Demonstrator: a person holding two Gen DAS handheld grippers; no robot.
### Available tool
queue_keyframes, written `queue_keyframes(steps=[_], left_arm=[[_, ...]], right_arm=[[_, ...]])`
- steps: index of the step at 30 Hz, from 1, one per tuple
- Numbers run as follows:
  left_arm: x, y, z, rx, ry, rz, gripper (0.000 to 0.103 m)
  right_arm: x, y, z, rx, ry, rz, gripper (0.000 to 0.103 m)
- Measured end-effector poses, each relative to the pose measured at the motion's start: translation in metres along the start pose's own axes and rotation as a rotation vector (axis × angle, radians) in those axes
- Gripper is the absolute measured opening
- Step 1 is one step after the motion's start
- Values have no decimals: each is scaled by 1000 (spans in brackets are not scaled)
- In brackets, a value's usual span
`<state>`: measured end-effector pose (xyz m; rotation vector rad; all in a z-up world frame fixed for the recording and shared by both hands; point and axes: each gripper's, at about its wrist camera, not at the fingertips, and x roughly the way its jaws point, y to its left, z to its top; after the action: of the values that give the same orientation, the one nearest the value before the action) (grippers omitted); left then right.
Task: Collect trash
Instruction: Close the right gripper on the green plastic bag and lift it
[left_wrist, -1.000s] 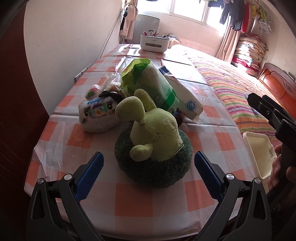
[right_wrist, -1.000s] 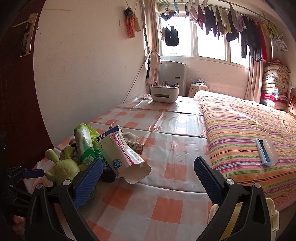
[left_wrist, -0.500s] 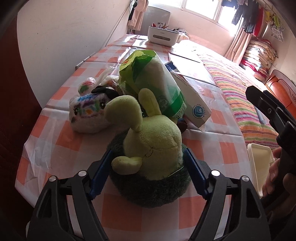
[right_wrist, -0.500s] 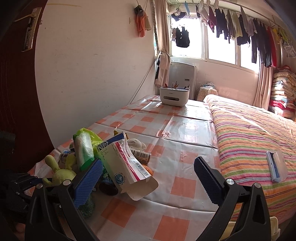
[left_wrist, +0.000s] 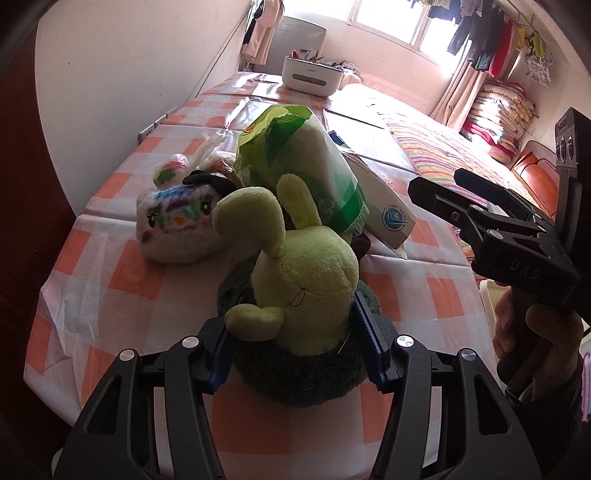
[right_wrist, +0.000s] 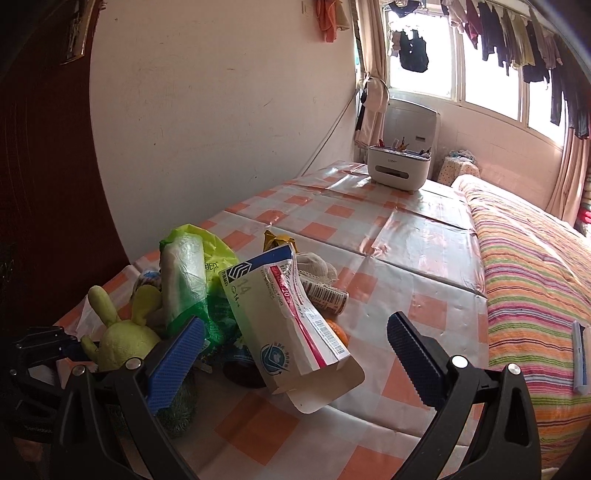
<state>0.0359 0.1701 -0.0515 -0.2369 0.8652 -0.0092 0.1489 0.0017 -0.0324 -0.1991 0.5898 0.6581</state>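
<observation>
1. Your tablecloth is checked orange and white.
2. The near plush is yellow-green on a dark green base.
3. The left plush is white with multicoloured scribbles.
4. The bag is green and white.
5. The carton is white, blue and red.
6. The bedspread on the right is striped in many colours.
7. Your pads are blue.
</observation>
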Motion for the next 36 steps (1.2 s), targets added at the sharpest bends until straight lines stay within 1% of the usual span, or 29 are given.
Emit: queue_keyframes(steps=[4, 6, 9, 11, 16, 22, 24, 25, 26, 28, 30, 31, 32, 33, 34, 36], left_arm=[[-9, 2, -5, 3, -13, -7, 55], [-14, 5, -7, 6, -26, -2, 54], [-23, 11, -7, 1, -41, -19, 54], [-29, 13, -9, 6, -49, -16, 54], [-39, 19, -16, 25, -41, -11, 55], [-40, 23, -26, 29, -28, -4, 55], [-40, 24, -28, 28, -24, -2, 55], [-39, 25, -29, 26, -22, 0, 55], [-40, 25, -30, 24, -21, -2, 55], [-40, 27, -31, 20, -20, -4, 55], [-41, 28, -32, 18, -21, -3, 55], [-42, 28, -32, 19, -21, -3, 55], [-42, 28, -33, 20, -20, -2, 55], [-42, 28, -33, 20, -19, -2, 55], [-42, 28, -33, 19, -19, -2, 55], [-43, 28, -34, 18, -23, -4, 55]], right_arm=[[4, 19, 7, -36, -1, 50, 96], [7, 26, 9, -41, 0, 75, 96], [11, 35, 12, -46, 7, 107, 96], [13, 40, 14, -49, 11, 126, 96], [17, 52, 17, -46, 22, 172, 96], [25, 69, 16, -33, 71, 247, 96], [29, 76, 17, -35, 97, 268, 93], [32, 78, 17, -27, 113, 292, 84], [37, 79, 18, -12, 137, 315, 72], [48, 79, 18, 20, 184, 327, 62], [57, 79, 14, 29, 208, 306, 60], [62, 79, 13, 33, 222, 305, 55], [65, 78, 10, 44, 238, 320, 42], [67, 76, 8, 61, 251, 345, 34], [69, 75, 7, 74, 258, 366, 20], [67, 75, 6, 65, 247, 349, 18]])
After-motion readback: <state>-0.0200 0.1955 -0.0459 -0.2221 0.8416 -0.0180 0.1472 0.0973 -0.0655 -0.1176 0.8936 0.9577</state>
